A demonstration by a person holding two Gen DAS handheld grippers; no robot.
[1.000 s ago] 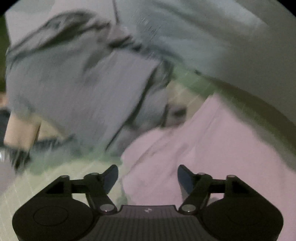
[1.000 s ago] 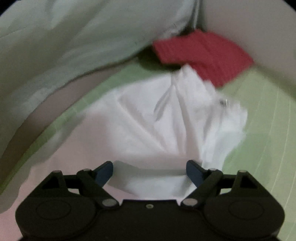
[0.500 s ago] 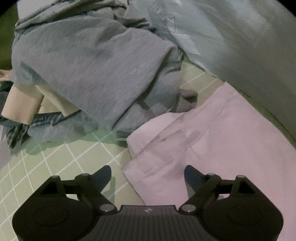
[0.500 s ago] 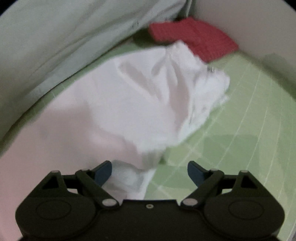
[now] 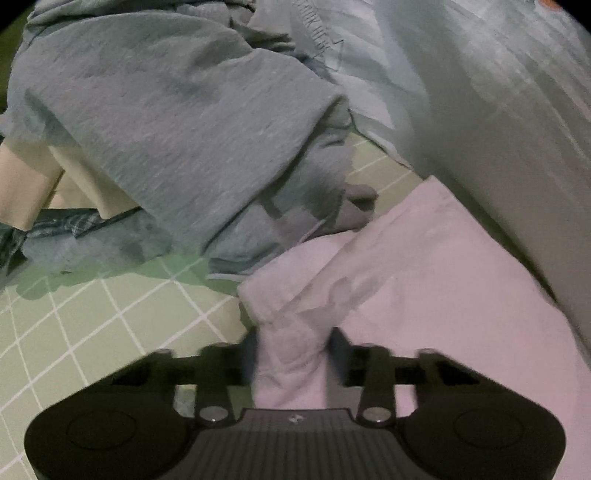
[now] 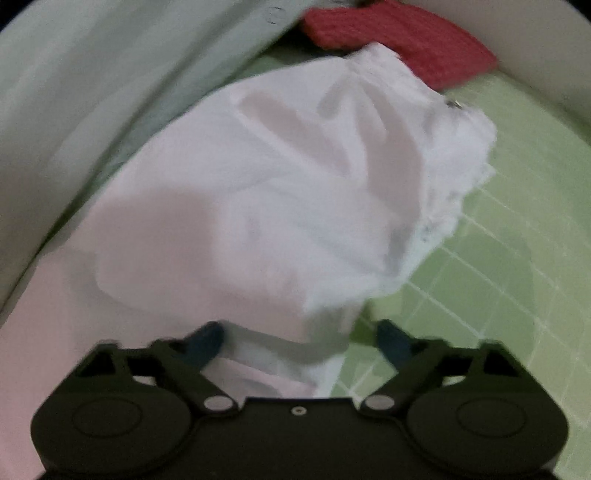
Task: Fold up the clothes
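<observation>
My left tongs [image 5: 293,354] are closing on a bunched corner of the pale pink garment [image 5: 424,280], the fold already pinched between the pads, I judge so that this end can be lifted and carried over; my right tongs [image 6: 301,338] are also closing but stand wide, with the garment's [image 6: 258,206] crumpled near edge lying between the fingers and not yet gripped, since only the left finger [image 6: 205,341] seems to meet the cloth while the right one hangs over bare sheet; the garment lies spread on the green checked bed sheet [image 5: 92,325], its far end rumpled; to my left the sheet is open beside the garment's edge, which gives room to swing a fold that way; beyond that a heap of grey clothes [image 5: 177,110] crowds the garment's far corner; along the other long side a pale green blanket [image 6: 92,74] presses close; past the far end a red knitted cloth [image 6: 399,33] sits just beside it; to the right the sheet is bare.
</observation>
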